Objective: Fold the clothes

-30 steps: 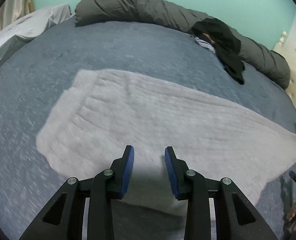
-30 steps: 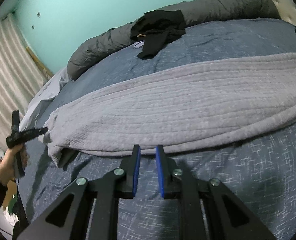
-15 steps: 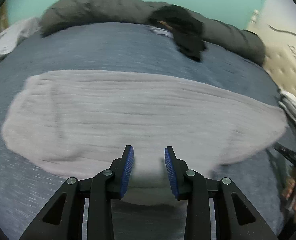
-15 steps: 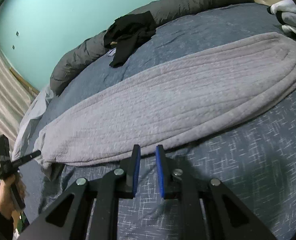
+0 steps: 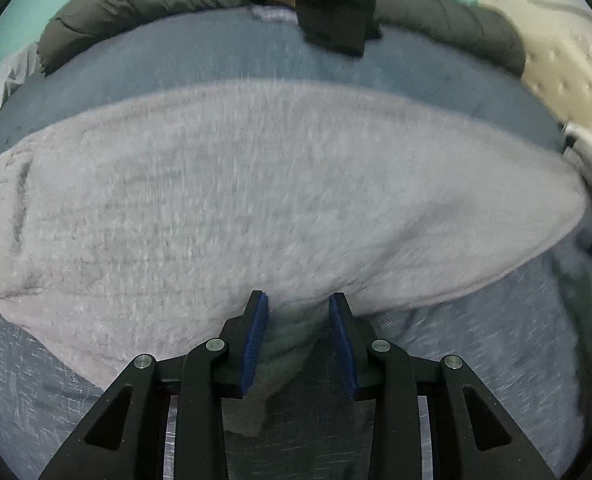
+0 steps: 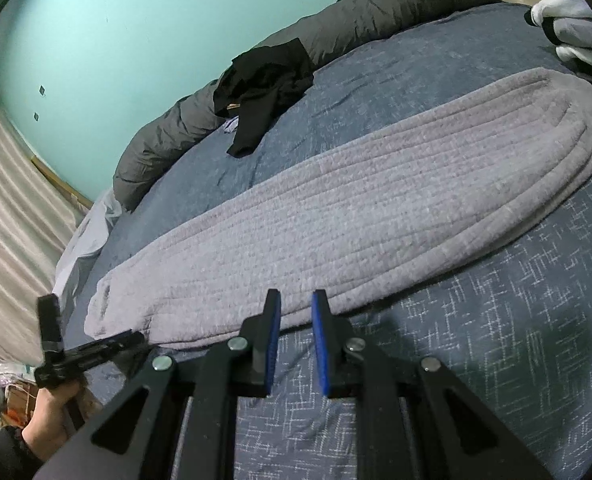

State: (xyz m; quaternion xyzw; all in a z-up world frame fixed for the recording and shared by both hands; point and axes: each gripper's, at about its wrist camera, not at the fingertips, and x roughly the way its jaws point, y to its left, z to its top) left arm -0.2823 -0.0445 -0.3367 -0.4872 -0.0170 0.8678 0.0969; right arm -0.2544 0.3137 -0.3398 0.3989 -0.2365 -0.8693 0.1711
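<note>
Grey ribbed garment (image 6: 360,216) lies as long layered strip across bed (image 6: 496,320), near edge. Left tongs (image 5: 298,300) agape, straddling near hem; right tongs (image 6: 295,298) parted, empty, just beside hem. Advice: pinch all layers, lift evenly.

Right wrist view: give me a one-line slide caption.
Open right gripper poised at the near edge of a folded grey garment on the blue bedspread.
</note>
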